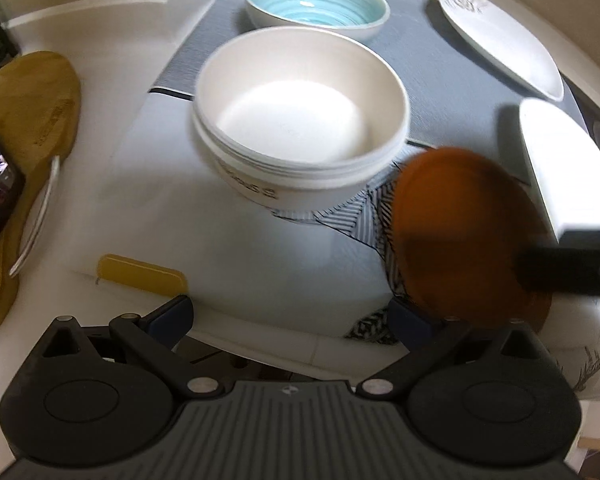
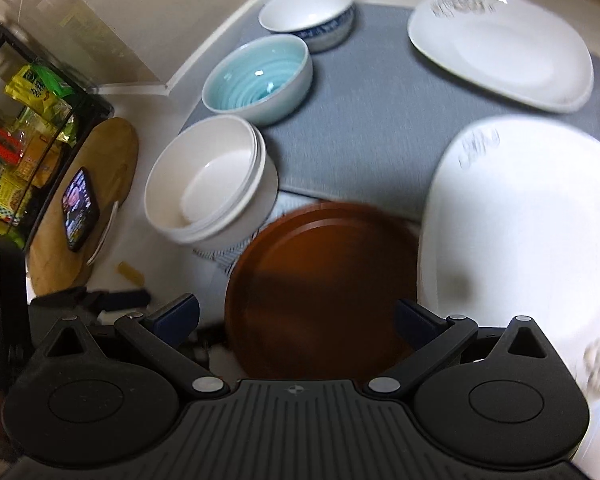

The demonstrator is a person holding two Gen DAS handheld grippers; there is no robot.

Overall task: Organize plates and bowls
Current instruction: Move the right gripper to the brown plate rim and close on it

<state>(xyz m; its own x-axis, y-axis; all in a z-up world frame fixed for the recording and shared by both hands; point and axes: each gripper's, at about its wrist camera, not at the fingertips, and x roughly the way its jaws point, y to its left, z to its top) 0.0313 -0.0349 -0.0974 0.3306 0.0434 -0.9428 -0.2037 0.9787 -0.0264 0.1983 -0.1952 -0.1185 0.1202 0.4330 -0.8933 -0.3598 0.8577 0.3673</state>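
A stack of white bowls point(image 1: 300, 120) point(image 2: 212, 184) stands ahead of my left gripper point(image 1: 292, 316), which is open and empty. Behind the stack are a light blue bowl point(image 1: 316, 0) point(image 2: 256, 80) and a blue-patterned white bowl point(image 2: 312, 16). A brown plate point(image 1: 460, 240) point(image 2: 324, 280) lies flat under my right gripper point(image 2: 298, 318), whose jaws stand wide open over its near half. Two white plates point(image 2: 500, 40) point(image 2: 520, 240) lie to the right on the grey mat point(image 2: 360, 140). The right gripper's dark finger point(image 1: 560, 268) shows over the brown plate's right edge.
A round wooden board point(image 1: 28, 120) point(image 2: 96, 184) with a lit phone point(image 2: 80, 208) lies at the left. A small yellow item point(image 1: 140, 276) sits on the white counter. A black rack with snack packets point(image 2: 28, 120) stands far left. A striped cloth point(image 1: 364, 208) lies under the brown plate.
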